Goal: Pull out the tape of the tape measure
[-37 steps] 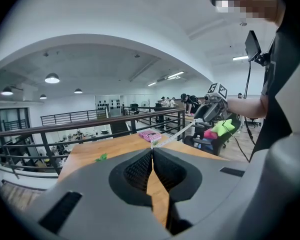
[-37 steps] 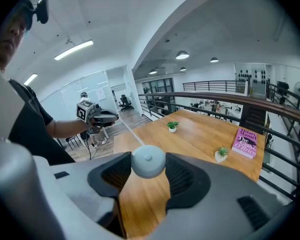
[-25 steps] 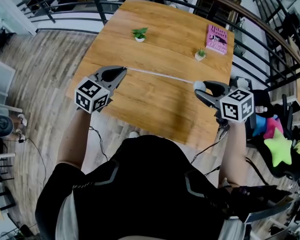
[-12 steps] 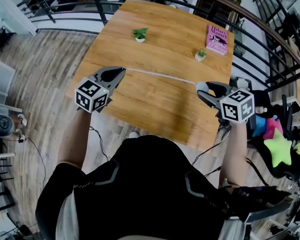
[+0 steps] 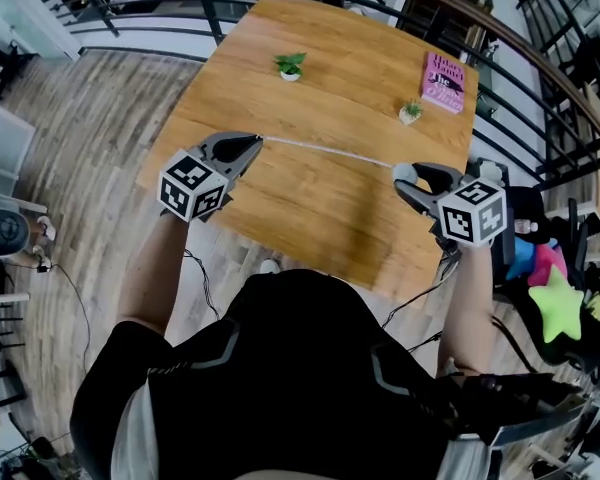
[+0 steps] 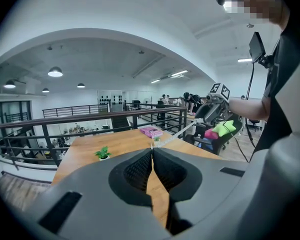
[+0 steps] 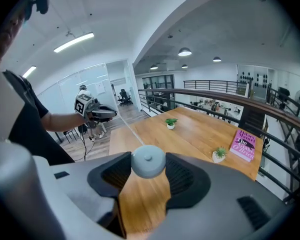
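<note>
The tape measure (image 7: 148,162) is a small round pale-grey case. My right gripper (image 7: 148,155) is shut on it, jaws wide around the case, above the wooden table's near right edge (image 5: 404,173). Its thin white tape (image 5: 325,151) runs taut and straight to the left across the table. My left gripper (image 5: 257,143) is shut on the tape's end above the table's near left edge. In the left gripper view the jaws meet at the tip (image 6: 152,149), and the tape (image 6: 182,130) leads off toward the right gripper (image 6: 214,108).
On the wooden table (image 5: 310,203) stand two small potted plants (image 5: 290,65) (image 5: 411,112), with a pink book (image 5: 444,80) at the far right. A black railing (image 5: 540,88) runs round the table. A chair with a green star cushion (image 5: 560,303) stands at the right.
The head view has shifted slightly. Both grippers and the stretched tape stand as before.
</note>
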Demonstrator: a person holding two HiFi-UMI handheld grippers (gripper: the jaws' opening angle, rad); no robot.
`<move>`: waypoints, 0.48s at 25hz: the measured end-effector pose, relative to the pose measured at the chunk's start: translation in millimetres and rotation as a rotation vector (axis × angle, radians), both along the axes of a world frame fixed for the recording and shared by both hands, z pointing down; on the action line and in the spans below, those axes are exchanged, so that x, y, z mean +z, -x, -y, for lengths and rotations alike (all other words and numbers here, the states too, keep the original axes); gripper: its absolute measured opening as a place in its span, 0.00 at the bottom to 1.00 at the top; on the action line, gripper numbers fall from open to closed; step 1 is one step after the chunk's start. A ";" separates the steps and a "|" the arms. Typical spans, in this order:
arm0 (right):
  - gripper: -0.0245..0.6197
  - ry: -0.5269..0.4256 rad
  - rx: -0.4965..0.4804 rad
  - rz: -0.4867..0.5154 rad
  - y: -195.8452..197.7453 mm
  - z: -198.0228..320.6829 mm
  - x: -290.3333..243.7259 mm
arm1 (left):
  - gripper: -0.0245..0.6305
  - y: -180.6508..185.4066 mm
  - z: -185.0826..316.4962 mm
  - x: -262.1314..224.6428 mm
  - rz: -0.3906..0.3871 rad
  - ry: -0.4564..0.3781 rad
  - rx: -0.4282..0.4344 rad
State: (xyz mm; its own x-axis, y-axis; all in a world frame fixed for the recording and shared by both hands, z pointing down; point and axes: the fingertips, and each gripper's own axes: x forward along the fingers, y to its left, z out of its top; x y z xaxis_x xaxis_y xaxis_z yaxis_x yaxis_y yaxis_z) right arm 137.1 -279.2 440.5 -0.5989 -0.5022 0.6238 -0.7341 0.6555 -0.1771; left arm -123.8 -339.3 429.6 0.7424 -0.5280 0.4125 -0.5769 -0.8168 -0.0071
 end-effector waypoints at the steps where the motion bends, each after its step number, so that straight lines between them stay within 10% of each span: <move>1: 0.39 -0.005 -0.006 -0.009 1.3 1.9 2.2 | 0.09 1.4 0.6 3.5 0.005 0.007 0.000; 12: 0.39 0.068 -0.039 -0.020 16.9 31.3 69.7 | 0.09 16.9 12.4 60.5 0.062 0.130 -0.031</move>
State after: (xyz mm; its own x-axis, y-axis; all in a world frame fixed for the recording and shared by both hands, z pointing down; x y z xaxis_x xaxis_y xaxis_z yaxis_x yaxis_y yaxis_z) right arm 120.2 -310.5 510.1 -0.6042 -0.4348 0.6678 -0.7123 0.6704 -0.2079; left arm -140.7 -351.8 490.1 0.6974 -0.4893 0.5237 -0.6038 -0.7948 0.0615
